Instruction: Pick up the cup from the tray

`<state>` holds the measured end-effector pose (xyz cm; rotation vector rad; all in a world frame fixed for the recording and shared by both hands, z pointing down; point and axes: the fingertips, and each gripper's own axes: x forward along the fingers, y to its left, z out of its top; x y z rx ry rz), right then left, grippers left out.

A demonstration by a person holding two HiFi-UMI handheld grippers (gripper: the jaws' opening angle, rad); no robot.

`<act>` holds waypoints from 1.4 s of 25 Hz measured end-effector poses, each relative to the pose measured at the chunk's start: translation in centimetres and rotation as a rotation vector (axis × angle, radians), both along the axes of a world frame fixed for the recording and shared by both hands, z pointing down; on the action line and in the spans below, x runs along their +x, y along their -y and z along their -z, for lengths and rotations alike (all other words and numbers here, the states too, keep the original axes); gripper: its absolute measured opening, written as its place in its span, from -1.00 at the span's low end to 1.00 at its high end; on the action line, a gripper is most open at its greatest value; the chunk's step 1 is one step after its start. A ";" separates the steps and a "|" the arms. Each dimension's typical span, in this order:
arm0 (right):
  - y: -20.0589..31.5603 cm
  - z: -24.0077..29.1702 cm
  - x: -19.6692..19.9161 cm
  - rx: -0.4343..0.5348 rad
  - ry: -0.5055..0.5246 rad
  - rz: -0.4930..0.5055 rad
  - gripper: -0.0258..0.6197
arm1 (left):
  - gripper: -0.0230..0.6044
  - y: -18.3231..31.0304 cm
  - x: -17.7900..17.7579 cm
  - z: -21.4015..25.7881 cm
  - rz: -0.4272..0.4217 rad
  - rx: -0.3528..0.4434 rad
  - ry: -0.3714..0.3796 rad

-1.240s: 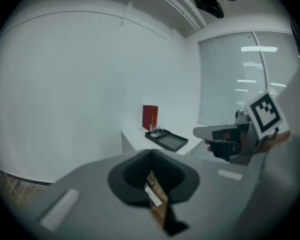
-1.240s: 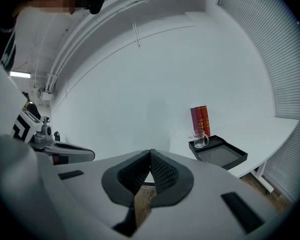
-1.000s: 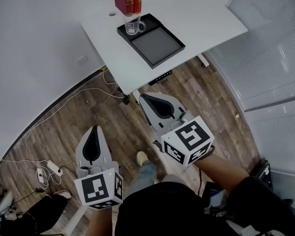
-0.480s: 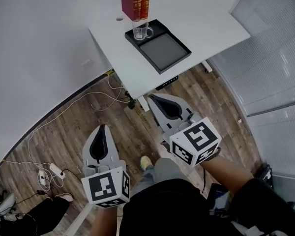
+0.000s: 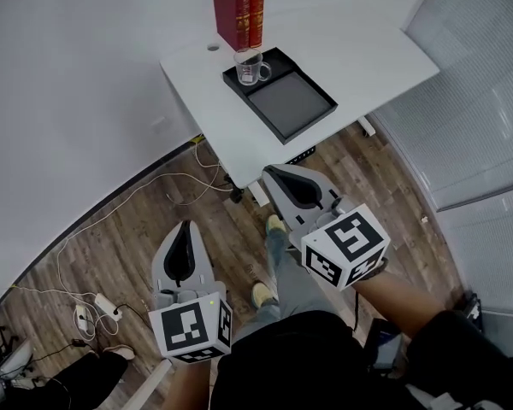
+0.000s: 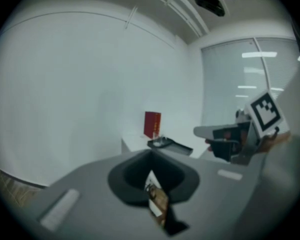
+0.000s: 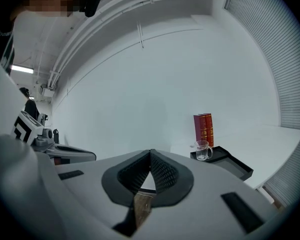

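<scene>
Both my left tongs [image 5: 186, 229] and right tongs [image 5: 282, 176] are pinched shut on nothing, well short of the table [image 5: 368, 37], so I should open the right wide before reaching the cup [image 5: 251, 68], which stands in the far corner of the tray [image 5: 301, 109], just beside the books [image 5: 237, 11].
</scene>
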<state>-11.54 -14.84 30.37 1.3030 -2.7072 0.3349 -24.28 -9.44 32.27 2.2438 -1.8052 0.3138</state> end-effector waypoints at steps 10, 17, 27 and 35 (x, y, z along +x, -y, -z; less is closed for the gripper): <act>8.0 0.4 1.2 0.003 0.025 0.016 -0.88 | -0.93 7.7 2.0 -0.1 0.009 -0.005 -0.008; 11.9 -0.3 3.1 0.003 0.031 0.006 -0.88 | -0.93 11.7 3.6 -0.8 -0.003 -0.006 0.008; 16.1 -1.4 5.3 -0.009 0.027 -0.013 -0.88 | -0.93 16.1 5.0 -2.0 -0.011 -0.035 0.033; 19.9 -1.3 6.5 -0.024 0.037 -0.010 -0.88 | -0.93 19.6 6.0 -2.0 0.003 -0.052 0.042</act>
